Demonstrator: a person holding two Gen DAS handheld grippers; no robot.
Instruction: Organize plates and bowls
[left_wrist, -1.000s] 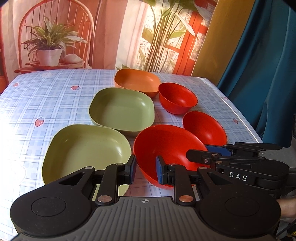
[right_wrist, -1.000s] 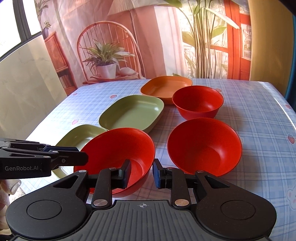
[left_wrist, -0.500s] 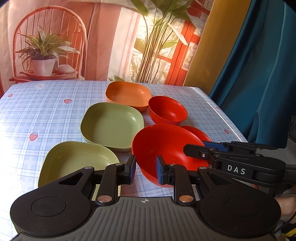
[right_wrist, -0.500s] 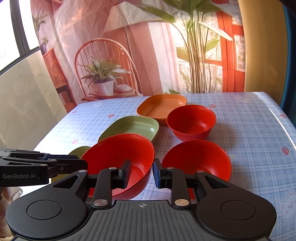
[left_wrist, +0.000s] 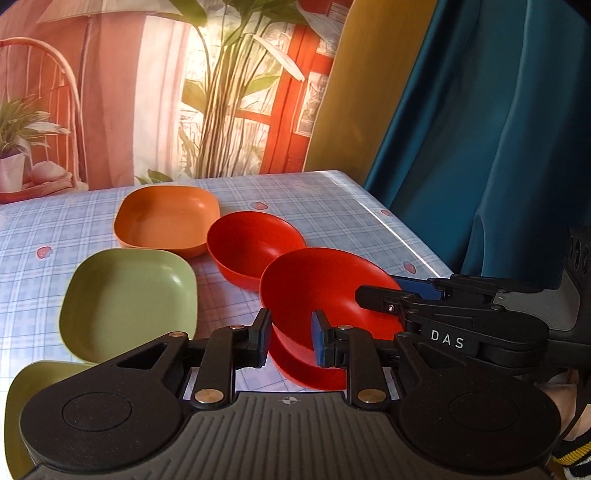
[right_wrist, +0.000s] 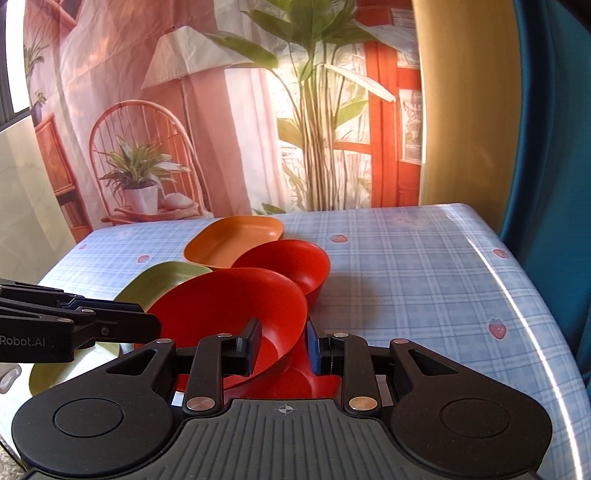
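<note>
Both grippers, left (left_wrist: 288, 341) and right (right_wrist: 283, 345), pinch the top bowl (left_wrist: 325, 291). Lower it gently, straight into the bowl below (left_wrist: 306, 373).

To my right the bench (right_wrist: 424, 280) lies bare up to its edge. Ahead, a red bowl (right_wrist: 291, 260), an orange plate (right_wrist: 232, 240) and a green plate (left_wrist: 129, 295) crowd the way.

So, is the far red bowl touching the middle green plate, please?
Apart. The left wrist view shows a strip of checked tablecloth between the far red bowl and the middle green plate.
</note>
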